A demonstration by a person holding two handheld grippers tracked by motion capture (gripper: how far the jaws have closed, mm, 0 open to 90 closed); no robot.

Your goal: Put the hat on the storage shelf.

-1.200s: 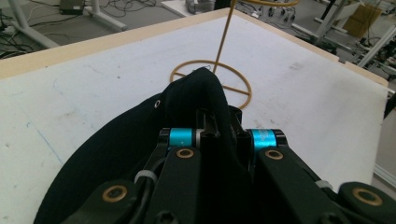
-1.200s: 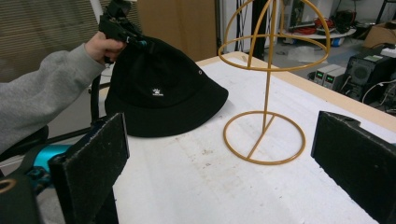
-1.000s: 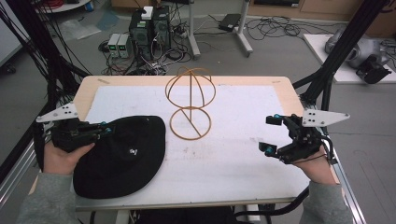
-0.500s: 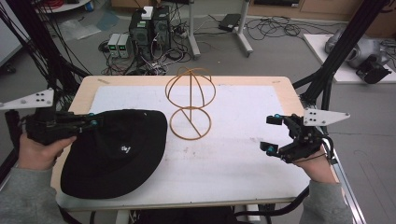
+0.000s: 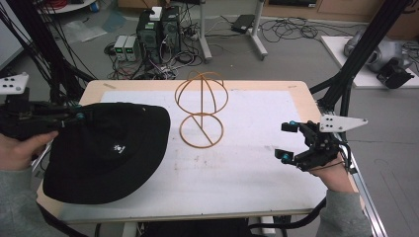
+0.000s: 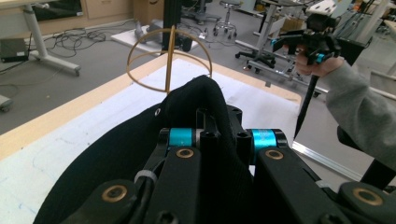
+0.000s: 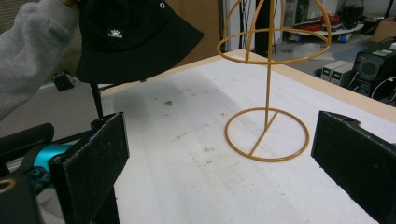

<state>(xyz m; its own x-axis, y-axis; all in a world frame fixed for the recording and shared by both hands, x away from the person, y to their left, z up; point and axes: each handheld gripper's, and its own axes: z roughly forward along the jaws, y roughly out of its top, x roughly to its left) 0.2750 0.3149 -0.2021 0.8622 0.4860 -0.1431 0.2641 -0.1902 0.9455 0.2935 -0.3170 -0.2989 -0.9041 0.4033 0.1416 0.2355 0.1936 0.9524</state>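
in the left gripper view, the hat (image 6: 140,154) folds over the jaw tips of the left gripper (image 6: 219,135), hiding them, and the hat's lower part runs off the bottom edge. in the right gripper view, the top of the wire stand (image 7: 268,60) is cut off, and a grey sleeve (image 7: 32,51) covers the hat's left edge. the small white logo (image 5: 117,146) is too small to read.

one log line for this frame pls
left gripper: shut on black bucket hat, lifted off table | right gripper: open, empty | gold wire hat stand: bare
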